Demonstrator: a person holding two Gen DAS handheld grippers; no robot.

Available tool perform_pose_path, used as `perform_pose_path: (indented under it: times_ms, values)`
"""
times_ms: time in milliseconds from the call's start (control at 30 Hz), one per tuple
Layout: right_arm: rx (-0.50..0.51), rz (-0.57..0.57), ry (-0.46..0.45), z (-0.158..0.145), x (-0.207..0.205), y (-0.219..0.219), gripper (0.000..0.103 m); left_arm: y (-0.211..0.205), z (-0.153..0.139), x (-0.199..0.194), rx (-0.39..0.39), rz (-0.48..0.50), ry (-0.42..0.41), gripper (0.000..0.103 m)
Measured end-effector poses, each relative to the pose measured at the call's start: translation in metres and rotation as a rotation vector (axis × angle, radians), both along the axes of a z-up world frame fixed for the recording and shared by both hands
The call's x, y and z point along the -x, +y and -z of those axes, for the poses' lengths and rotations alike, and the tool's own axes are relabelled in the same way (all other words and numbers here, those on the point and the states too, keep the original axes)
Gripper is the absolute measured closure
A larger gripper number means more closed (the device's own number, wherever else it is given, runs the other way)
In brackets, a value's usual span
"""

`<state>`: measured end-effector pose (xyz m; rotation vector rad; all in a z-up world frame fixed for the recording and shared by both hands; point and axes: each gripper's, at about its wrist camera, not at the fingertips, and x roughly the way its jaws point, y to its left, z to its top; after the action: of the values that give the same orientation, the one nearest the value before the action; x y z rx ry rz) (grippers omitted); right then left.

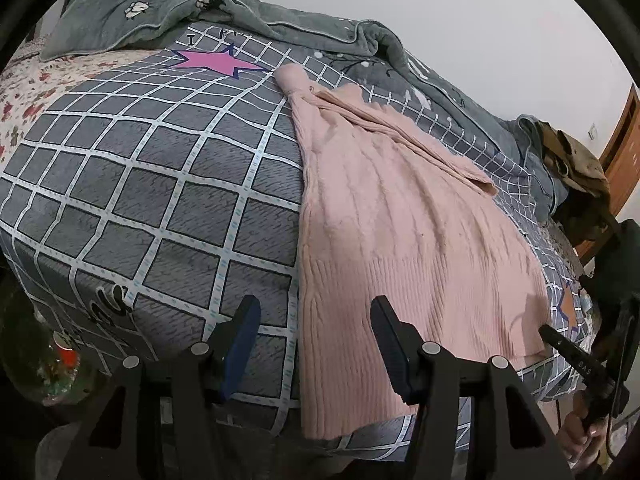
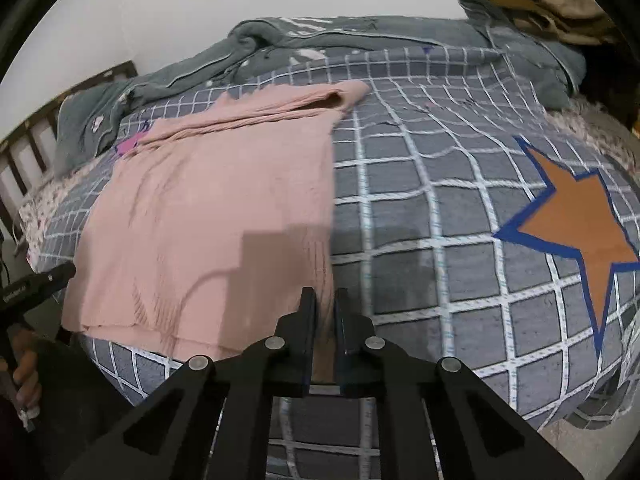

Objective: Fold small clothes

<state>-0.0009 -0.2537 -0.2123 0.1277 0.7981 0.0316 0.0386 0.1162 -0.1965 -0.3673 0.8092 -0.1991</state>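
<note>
Open checked sheet [image 1: 160,184] lies left of the pink sweater [image 1: 384,216] and right of it, out to the orange star [image 2: 580,232]. A bunched grey blanket [image 1: 280,16] walls the far edge; a brown garment [image 2: 552,12] tops its right end.

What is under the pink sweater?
The pink sweater lies on the grey checked bed cover, which shows all round it. Whatever lies directly beneath the sweater is covered.
</note>
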Motion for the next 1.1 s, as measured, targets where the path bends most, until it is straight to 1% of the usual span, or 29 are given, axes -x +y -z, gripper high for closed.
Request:
perform_pose_path:
  times_ms: [67, 233, 567, 600, 667, 700, 767, 800, 833, 933, 1033, 1100]
  values:
    - [-0.021, -0.001, 0.012, 0.002, 0.001, -0.006, 0.094, 0.0, 0.0, 0.0, 0.007, 0.0, 0.002, 0.049]
    - [-0.02, -0.029, 0.005, 0.002, 0.001, -0.002, 0.094, -0.001, 0.001, 0.0, 0.006, 0.008, 0.003, 0.049]
    - [-0.032, -0.065, 0.042, 0.013, -0.002, 0.006, 0.093, -0.013, 0.0, 0.005, -0.019, 0.07, -0.006, 0.05]
    - [-0.034, -0.067, 0.044, 0.014, -0.002, 0.006, 0.093, -0.014, 0.0, 0.005, -0.022, 0.075, -0.005, 0.051]
    - [-0.037, -0.072, 0.051, 0.014, -0.004, 0.007, 0.093, -0.017, 0.0, 0.005, -0.035, 0.074, -0.002, 0.06]
    - [-0.037, -0.074, 0.054, 0.014, -0.004, 0.008, 0.093, -0.018, 0.001, 0.005, -0.046, 0.064, -0.002, 0.063]
    - [-0.035, -0.082, 0.056, 0.015, -0.005, 0.01, 0.092, -0.02, 0.001, 0.005, -0.078, 0.042, 0.001, 0.079]
    - [-0.033, -0.082, 0.055, 0.015, -0.005, 0.011, 0.092, -0.022, 0.001, 0.004, -0.09, 0.039, 0.004, 0.083]
    - [-0.032, -0.084, 0.056, 0.015, -0.005, 0.011, 0.092, -0.022, 0.002, 0.005, -0.092, 0.039, 0.003, 0.084]
    - [-0.046, -0.086, 0.06, 0.015, -0.006, 0.01, 0.092, -0.021, 0.002, 0.005, -0.08, 0.038, 0.008, 0.084]
    - [-0.057, -0.089, 0.059, 0.015, -0.006, 0.008, 0.092, -0.019, 0.001, 0.004, -0.045, 0.05, 0.015, 0.077]
    - [-0.061, -0.088, 0.06, 0.015, -0.006, 0.008, 0.092, -0.019, 0.001, 0.005, -0.042, 0.045, 0.016, 0.077]
